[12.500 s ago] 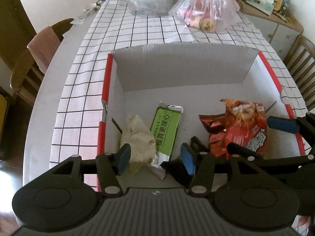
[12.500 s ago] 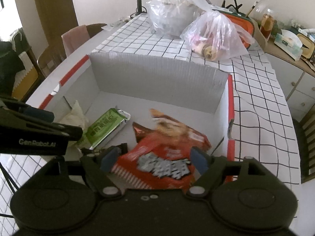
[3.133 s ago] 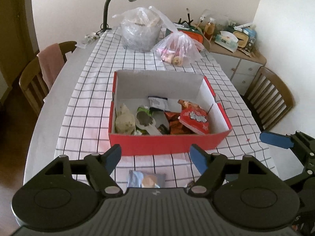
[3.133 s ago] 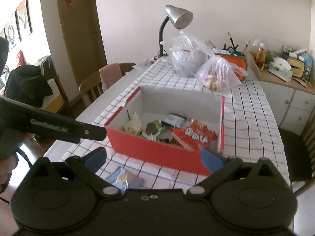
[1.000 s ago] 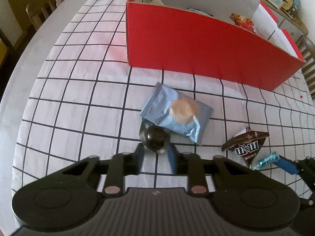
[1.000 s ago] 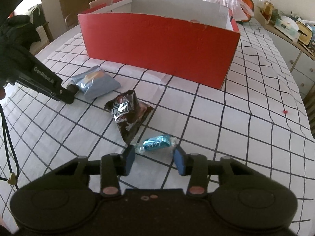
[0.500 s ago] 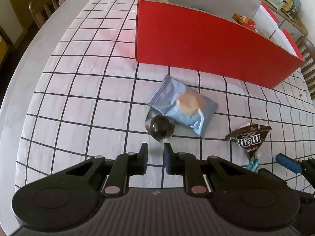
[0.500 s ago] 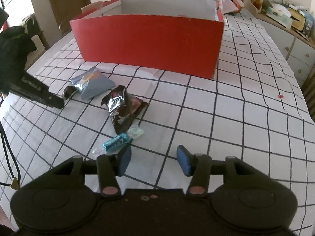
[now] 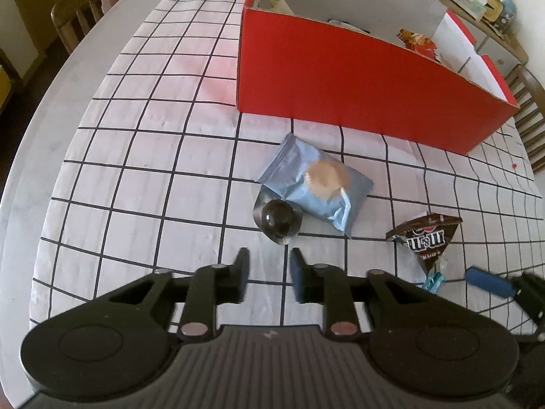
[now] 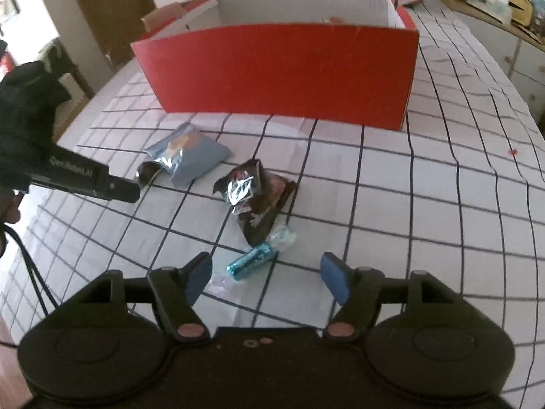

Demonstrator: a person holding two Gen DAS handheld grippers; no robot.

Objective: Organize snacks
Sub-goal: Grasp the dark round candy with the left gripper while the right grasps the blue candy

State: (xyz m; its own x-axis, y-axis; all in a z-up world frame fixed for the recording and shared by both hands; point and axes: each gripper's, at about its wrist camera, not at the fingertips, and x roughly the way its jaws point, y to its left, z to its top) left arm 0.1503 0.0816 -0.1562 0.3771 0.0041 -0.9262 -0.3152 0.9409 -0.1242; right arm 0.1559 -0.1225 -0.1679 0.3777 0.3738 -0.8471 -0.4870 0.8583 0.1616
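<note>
Both tongs just opening, empty: left tongs [image 9: 268, 266] narrowly, right tongs [image 10: 267, 277] wide over a blue candy [image 10: 251, 259]

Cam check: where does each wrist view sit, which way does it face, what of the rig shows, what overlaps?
Left wrist: on the left gripper, angled down at the round dark foil-wrapped sweet; own fingers show, plus the right gripper's blue fingertip.
Right wrist: on the right gripper, facing the small blue wrapped candy; own open fingers, left gripper at left.
Shared: red cardboard box, pale blue biscuit packet, brown M&M's bag.
</note>
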